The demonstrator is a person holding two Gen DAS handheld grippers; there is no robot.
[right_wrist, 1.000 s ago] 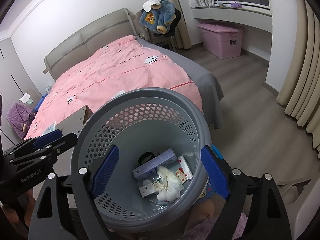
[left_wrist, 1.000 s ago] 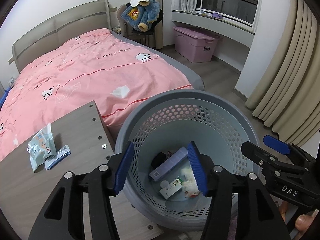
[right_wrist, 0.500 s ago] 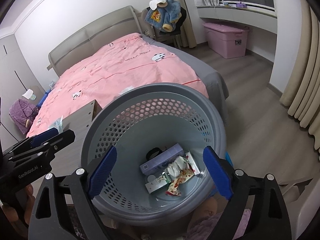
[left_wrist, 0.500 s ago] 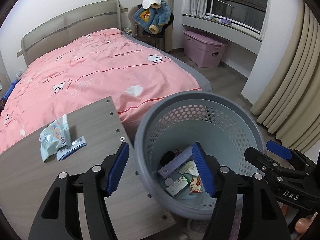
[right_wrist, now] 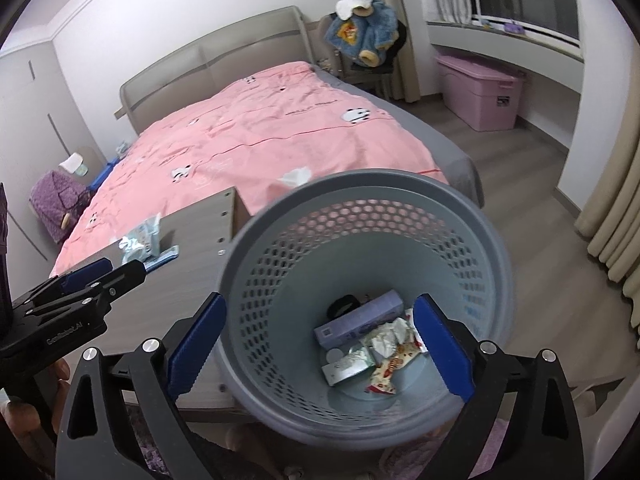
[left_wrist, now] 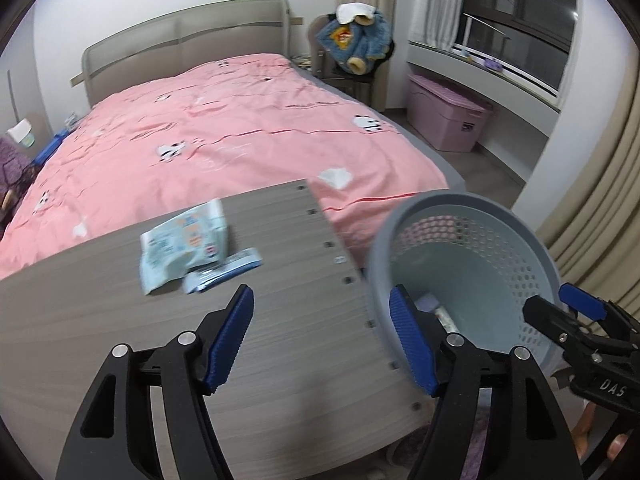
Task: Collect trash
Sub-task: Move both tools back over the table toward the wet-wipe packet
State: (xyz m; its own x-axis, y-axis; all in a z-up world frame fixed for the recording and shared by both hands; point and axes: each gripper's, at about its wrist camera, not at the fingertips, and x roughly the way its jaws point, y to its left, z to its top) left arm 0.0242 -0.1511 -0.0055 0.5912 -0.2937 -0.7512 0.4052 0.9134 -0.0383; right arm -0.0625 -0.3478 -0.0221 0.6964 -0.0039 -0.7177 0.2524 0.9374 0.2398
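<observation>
Left wrist view: left gripper (left_wrist: 322, 338) hangs above the grey wood-grain worktop (left_wrist: 100, 332), jaws apart, nothing between the blue pads; they have just been opening. On the worktop, beyond the gripper, lies a pale blue wet-wipe packet (left_wrist: 184, 244), with a small blue wrapper (left_wrist: 224, 270) touching its near-right corner. Grey perforated bin (left_wrist: 472, 216) stands just off the worktop's right edge; the gripper's right finger overlaps the bin's near rim in the frame, contact can't be told. Right gripper shows at the right of the bin, partly cut off by the frame edge. A white tissue (left_wrist: 336, 178) sits on the pink bedspread (left_wrist: 224, 140) past the worktop's far edge.

Right wrist view: right gripper (right_wrist: 316, 344) is over the bin (right_wrist: 280, 280), released wide and empty, jaws just been opening. Bin bottom holds a lilac box (right_wrist: 358, 322), crumpled white paper (right_wrist: 386, 338), a green-white carton (right_wrist: 348, 366), a red-and-white snack wrapper (right_wrist: 390, 368), and a dark ring-shaped thing (right_wrist: 342, 305). Left of the bin, packet (right_wrist: 140, 240) and wrapper (right_wrist: 162, 260) are still on the worktop (right_wrist: 160, 312). Left gripper (right_wrist: 86, 280) pokes in left of the bin, above the worktop. Tissue (right_wrist: 296, 176) lies on the bed behind the bin's far rim.
</observation>
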